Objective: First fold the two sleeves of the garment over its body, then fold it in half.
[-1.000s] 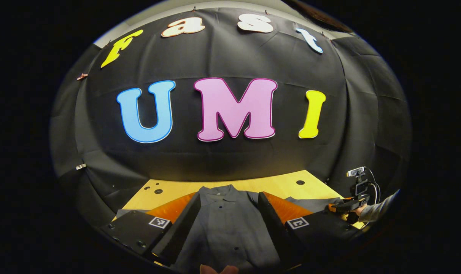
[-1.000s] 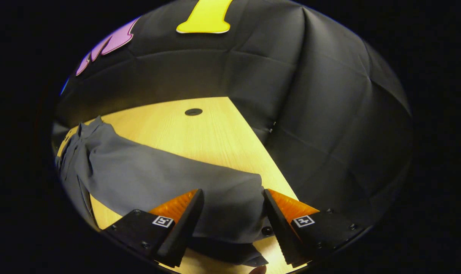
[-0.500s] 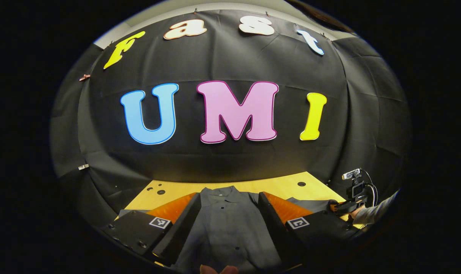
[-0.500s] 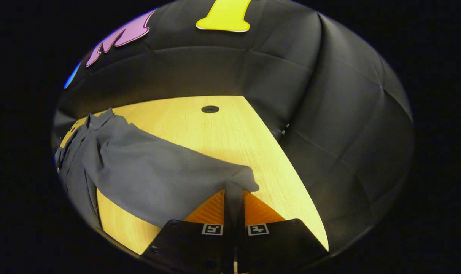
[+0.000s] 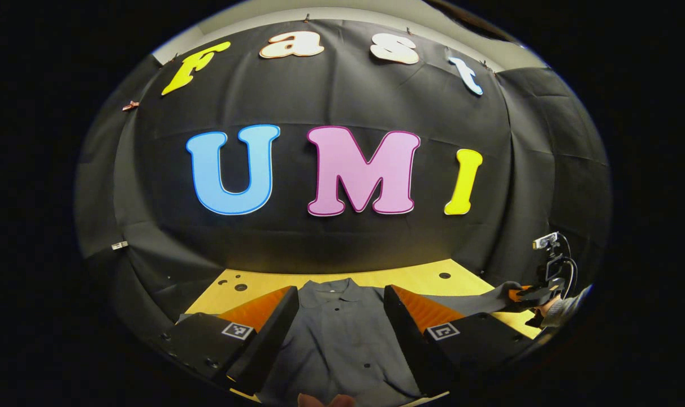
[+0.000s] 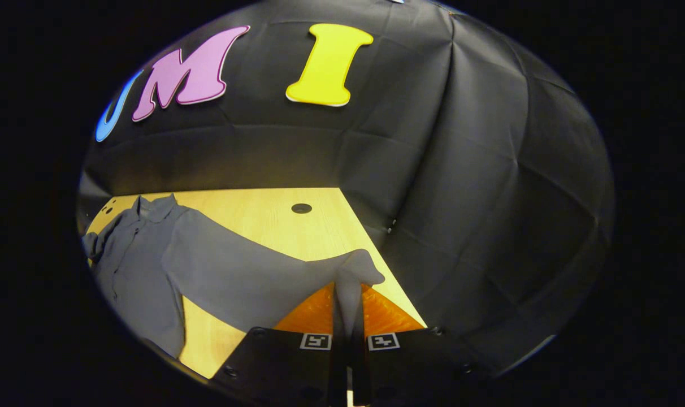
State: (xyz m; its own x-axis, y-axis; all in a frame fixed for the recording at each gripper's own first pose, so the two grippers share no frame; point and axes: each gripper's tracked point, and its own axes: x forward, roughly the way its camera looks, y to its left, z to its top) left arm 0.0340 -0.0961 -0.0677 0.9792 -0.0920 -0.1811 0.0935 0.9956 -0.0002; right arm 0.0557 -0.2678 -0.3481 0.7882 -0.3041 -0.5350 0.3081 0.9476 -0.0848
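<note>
We held the right claw (image 6: 348, 308) clamped on the sleeve (image 6: 246, 277) cuff at lower centre, the sleeve raised off the surface (image 6: 274, 226). The left claw (image 5: 338, 316) stood open above the garment (image 5: 337, 339) body at bottom centre. The right claw also appeared at the right edge.

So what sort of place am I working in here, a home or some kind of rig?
Most likely a staged recording booth, not a home. Black cloth walls close in a bare wooden table with round holes in its top, and the one thing laid out is a grey button-up shirt.
</note>
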